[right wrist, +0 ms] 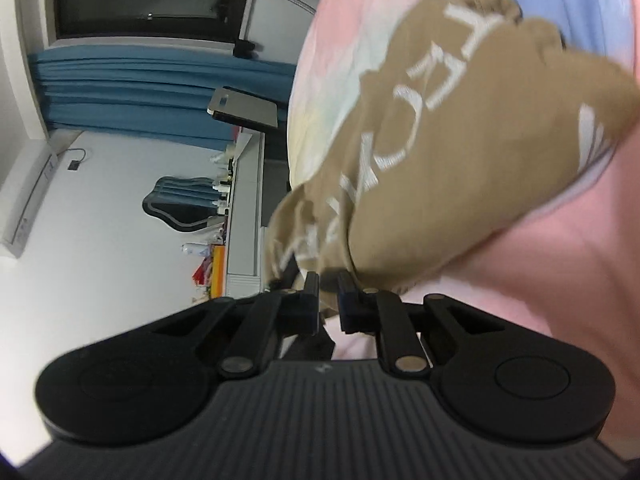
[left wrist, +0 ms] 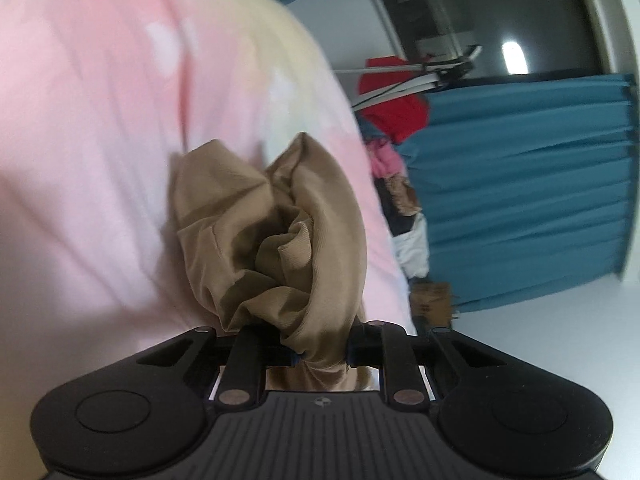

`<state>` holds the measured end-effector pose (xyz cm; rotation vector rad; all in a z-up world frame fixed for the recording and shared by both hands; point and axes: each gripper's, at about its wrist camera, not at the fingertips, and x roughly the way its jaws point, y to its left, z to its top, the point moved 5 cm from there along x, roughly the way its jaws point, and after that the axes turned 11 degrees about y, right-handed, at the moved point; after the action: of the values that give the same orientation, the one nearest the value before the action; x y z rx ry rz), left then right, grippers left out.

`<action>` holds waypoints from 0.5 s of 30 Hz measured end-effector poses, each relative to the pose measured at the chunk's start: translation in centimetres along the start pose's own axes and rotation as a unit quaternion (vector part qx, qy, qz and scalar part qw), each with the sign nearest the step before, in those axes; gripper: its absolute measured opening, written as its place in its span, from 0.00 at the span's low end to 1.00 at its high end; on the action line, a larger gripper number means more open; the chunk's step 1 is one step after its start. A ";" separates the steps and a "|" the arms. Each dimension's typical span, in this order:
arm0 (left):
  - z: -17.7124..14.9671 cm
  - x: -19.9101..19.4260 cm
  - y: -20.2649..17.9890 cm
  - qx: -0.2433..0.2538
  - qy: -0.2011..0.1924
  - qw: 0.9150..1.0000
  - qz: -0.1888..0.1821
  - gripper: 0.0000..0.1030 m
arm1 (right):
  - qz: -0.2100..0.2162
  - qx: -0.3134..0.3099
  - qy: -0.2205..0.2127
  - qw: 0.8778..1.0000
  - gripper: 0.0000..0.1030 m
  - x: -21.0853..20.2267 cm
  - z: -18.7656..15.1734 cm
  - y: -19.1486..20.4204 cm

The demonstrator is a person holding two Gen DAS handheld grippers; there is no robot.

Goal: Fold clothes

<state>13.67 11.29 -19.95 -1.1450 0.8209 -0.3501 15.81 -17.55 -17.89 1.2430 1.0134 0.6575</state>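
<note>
A tan garment with white lettering [right wrist: 452,136] hangs between both grippers over a pink pastel bedsheet [left wrist: 100,140]. In the left wrist view my left gripper [left wrist: 320,354] is shut on a bunched part of the tan garment [left wrist: 288,240], which stands up in crumpled folds ahead of the fingers. In the right wrist view my right gripper [right wrist: 329,296] is shut on the garment's edge, and the cloth stretches away up and right across the bedsheet [right wrist: 560,280]. Both views are tilted sideways.
Blue curtains [left wrist: 520,184] and a dark window [left wrist: 500,20] lie beyond the bed. A pile of red, pink and white clothes [left wrist: 394,128] sits by a rack. A desk with small items [right wrist: 240,208], a mirror [right wrist: 180,204] and an air conditioner [right wrist: 28,196] show on the right wrist view.
</note>
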 end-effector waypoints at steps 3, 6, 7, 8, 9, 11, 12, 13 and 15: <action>-0.2 -0.1 0.0 -0.006 -0.001 1.000 -0.006 0.19 | 0.028 0.026 0.014 0.999 0.25 0.6 -0.3 -0.6; -0.5 -0.1 0.0 -0.003 -0.002 1.000 -0.005 0.19 | 0.043 0.049 0.018 0.998 0.59 0.8 -0.5 -1.0; -0.6 -0.1 0.0 -0.003 -0.003 1.000 -0.005 0.19 | 0.043 0.054 0.017 0.997 0.71 0.8 -0.7 -1.1; -0.5 -0.1 -0.1 -0.003 -0.004 1.000 -0.007 0.19 | 0.042 0.060 0.017 0.997 0.77 0.9 -0.8 -1.2; -0.3 0.1 -0.1 -0.004 -0.004 1.000 -0.008 0.19 | 0.041 0.065 0.017 0.997 0.83 0.9 -0.9 -1.3; 0.0 0.4 -0.2 -0.005 -0.005 1.000 -0.010 0.19 | 0.040 0.076 0.016 0.996 0.84 1.0 -1.1 -1.5; 0.0 0.3 -0.2 -0.005 -0.005 1.000 -0.011 0.19 | 0.039 0.081 0.015 0.996 0.85 1.0 -1.3 -1.6; 0.0 0.3 -0.2 -0.006 -0.005 1.000 -0.012 0.19 | 0.039 0.087 0.015 0.995 0.85 1.1 -1.4 -1.7; 0.0 0.3 -0.1 -0.007 -0.006 1.000 -0.015 0.19 | 0.035 0.098 0.007 0.995 0.85 0.9 -1.4 -2.1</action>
<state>13.90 11.07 -19.92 -1.1730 0.7983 -0.3629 14.70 -16.57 -20.13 1.4518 1.0685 0.6320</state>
